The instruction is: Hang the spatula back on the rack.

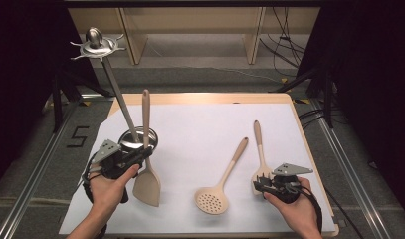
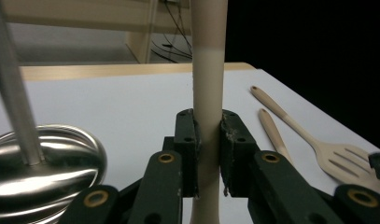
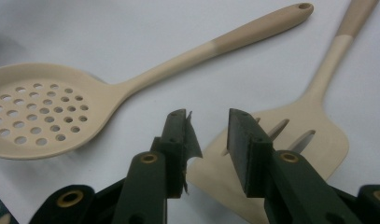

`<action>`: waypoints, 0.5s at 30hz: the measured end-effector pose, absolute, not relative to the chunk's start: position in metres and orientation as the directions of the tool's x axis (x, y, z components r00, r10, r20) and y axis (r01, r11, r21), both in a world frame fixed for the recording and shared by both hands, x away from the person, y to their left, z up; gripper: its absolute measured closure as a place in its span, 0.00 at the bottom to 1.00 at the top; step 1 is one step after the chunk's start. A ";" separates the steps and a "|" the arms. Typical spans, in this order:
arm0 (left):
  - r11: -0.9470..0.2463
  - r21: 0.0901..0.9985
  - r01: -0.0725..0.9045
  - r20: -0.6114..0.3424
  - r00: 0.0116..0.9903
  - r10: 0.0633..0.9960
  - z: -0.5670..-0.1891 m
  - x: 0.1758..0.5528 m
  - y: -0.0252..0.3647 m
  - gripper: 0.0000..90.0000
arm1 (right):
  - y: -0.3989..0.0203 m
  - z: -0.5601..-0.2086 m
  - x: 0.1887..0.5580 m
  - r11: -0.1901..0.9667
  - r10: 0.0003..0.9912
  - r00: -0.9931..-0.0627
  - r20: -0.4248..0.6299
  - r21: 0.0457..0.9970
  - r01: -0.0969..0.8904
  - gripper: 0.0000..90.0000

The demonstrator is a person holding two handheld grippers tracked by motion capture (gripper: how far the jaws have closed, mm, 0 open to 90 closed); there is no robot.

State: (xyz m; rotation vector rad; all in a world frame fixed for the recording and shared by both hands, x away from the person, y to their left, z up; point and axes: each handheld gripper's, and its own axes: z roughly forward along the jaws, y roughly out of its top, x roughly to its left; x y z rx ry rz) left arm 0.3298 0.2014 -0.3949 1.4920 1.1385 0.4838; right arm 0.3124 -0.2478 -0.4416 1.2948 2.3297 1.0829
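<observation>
From the high view, my left gripper (image 1: 133,160) sits at about 8 o'clock on the white table (image 1: 200,124), holding the solid spatula (image 1: 147,169) by its handle. The blade hangs down near the mat and the handle points up toward 12. Right beside it at 9 o'clock is the steel utensil stand (image 1: 110,84), base on the table, hook crown way up top. My right gripper (image 1: 264,185) is down at 4 o'clock, right at the blade of the slotted spatula (image 1: 260,154), with the skimmer spoon (image 1: 221,183) lying at 6.

In the left gripper view the jaws are clamped tight on the spatula's neck, just under where the handle changes colour, and the stand's shiny base (image 2: 47,163) is at 9 o'clock from the jaws.

In the right gripper view the jaws are apart with nothing between them, hovering over the slotted spatula's blade (image 3: 290,149), skimmer (image 3: 43,114) off at 10 o'clock.

My worry: the grip is low on a long smooth handle, so the spatula could pivot or slide in the pads. Also the pole is close, so a careless swing could knock the stand.
</observation>
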 end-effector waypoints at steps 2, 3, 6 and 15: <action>0.132 0.927 0.352 -0.284 0.428 0.858 -0.391 0.325 0.204 0.87 | -0.248 -0.441 0.312 0.324 0.815 -0.567 0.119 0.717 0.617 0.76; 0.133 0.932 0.336 -0.275 0.422 0.864 -0.389 0.323 0.205 0.87 | -0.248 -0.441 0.312 0.323 0.815 -0.566 0.121 0.717 0.618 0.76; 0.138 0.945 0.297 -0.255 0.404 0.878 -0.381 0.318 0.209 0.87 | -0.248 -0.441 0.313 0.322 0.817 -0.564 0.119 0.716 0.619 0.76; 0.144 0.961 0.234 -0.221 0.342 0.913 -0.365 0.315 0.221 0.87 | -0.248 -0.439 0.313 0.322 0.817 -0.565 0.115 0.722 0.612 0.76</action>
